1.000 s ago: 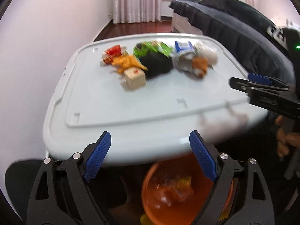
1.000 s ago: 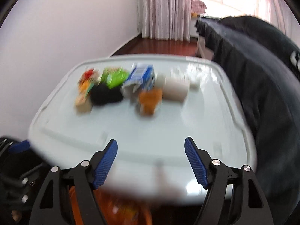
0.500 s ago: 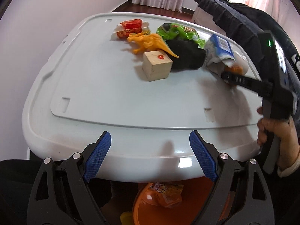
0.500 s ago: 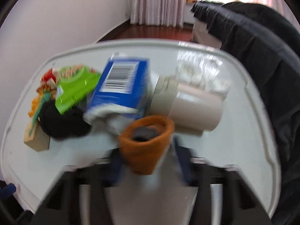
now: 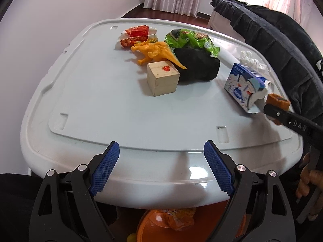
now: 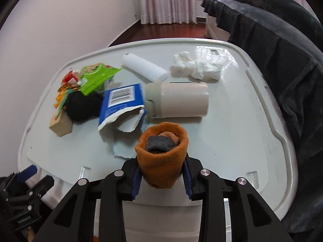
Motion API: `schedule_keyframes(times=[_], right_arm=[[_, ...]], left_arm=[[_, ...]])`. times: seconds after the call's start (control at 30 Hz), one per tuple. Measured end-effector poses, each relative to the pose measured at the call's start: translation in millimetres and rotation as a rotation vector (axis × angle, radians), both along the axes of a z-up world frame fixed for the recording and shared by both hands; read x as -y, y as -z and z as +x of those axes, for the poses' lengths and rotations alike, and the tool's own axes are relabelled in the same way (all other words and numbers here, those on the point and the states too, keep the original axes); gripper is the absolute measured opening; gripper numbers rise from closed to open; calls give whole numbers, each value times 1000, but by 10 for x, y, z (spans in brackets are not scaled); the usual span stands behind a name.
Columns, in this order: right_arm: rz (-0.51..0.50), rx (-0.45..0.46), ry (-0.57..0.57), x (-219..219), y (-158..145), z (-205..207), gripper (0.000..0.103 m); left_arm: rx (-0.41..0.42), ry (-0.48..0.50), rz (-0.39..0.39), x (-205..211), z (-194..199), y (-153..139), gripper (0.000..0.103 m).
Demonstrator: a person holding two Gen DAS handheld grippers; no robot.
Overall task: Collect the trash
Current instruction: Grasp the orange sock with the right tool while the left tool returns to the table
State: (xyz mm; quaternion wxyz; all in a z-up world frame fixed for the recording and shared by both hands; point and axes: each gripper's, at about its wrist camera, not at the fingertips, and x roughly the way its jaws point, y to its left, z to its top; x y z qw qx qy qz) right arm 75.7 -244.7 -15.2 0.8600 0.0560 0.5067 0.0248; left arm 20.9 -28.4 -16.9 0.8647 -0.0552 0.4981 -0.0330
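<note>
My right gripper (image 6: 162,171) is shut on a rolled orange sock (image 6: 161,157) with a grey one tucked inside, just in front of a torn blue carton (image 6: 121,100). From the left wrist the same sock (image 5: 277,100) shows at the table's right edge, pinched by the right gripper's fingers (image 5: 272,111). My left gripper (image 5: 161,147) hangs open over the white table's (image 5: 101,104) near rim, holding nothing. Red wrappers (image 5: 137,35), a green wrapper (image 5: 191,40) and crumpled tissue (image 6: 193,65) lie further back.
A wooden cube (image 5: 162,78), yellow toy dinosaur (image 5: 155,51), black sock ball (image 5: 197,66), beige cup (image 6: 179,100) and white roll (image 6: 144,67) share the table. An orange bin (image 5: 181,227) with wrappers sits below the near rim. A dark bedcover (image 6: 282,60) borders the right.
My right gripper went from open and short of the pile to shut around the orange sock. My left gripper moved forward and lower over the table's near rim, still open.
</note>
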Motion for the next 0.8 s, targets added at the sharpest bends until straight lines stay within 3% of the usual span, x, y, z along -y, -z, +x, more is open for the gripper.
schedule_keyframes(times=[0.33, 0.47, 0.67, 0.8], right_arm=[[96, -14, 103, 304, 59, -160, 38], [127, -21, 137, 389, 82, -170, 32], [158, 32, 136, 450, -107, -342, 31], [159, 72, 119, 482, -229, -552, 31]], left_arm=[[5, 28, 18, 68, -39, 105, 84], [-2, 33, 12, 78, -50, 130, 84], [33, 22, 16, 108, 31, 74, 84], [52, -6, -8, 182, 308, 68, 84]])
